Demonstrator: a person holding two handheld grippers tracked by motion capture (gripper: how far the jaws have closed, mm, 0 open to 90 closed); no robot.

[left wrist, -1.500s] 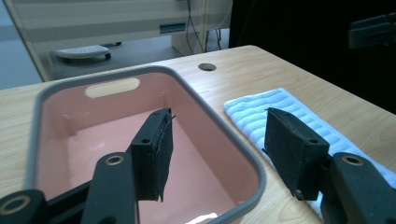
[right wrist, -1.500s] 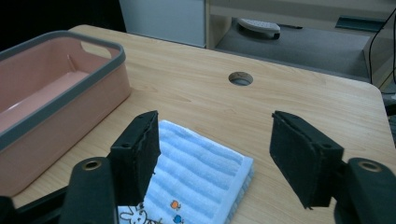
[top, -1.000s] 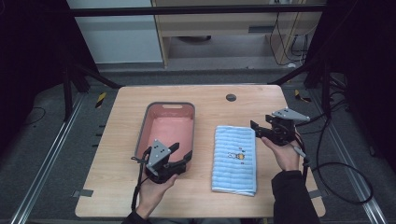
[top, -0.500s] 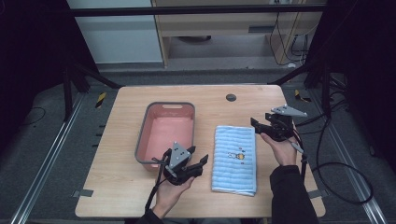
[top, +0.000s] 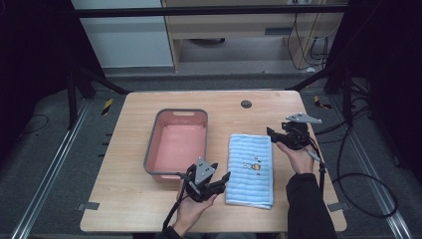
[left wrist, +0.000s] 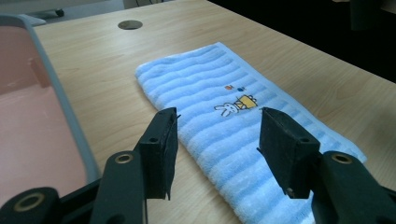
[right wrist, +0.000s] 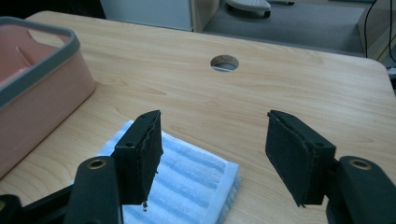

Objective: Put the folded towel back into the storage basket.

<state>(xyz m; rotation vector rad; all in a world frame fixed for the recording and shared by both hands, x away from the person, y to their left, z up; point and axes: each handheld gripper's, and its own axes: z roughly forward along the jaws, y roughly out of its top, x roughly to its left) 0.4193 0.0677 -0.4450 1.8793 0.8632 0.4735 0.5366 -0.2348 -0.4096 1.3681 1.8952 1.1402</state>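
Observation:
A folded light-blue striped towel with a small rabbit print lies flat on the wooden table, right of a pink basin with a grey rim. My left gripper is open at the towel's near left edge, its jaws low over the cloth with nothing between them. My right gripper is open at the towel's far right corner, also empty.
The basin is empty and stands just left of the left gripper. A round cable hole sits in the table behind the towel. Cables trail off the table's right side. Bare wood lies right of the towel.
My left gripper has moved right, from in front of the basin to the towel's near left edge. The right gripper has barely shifted.

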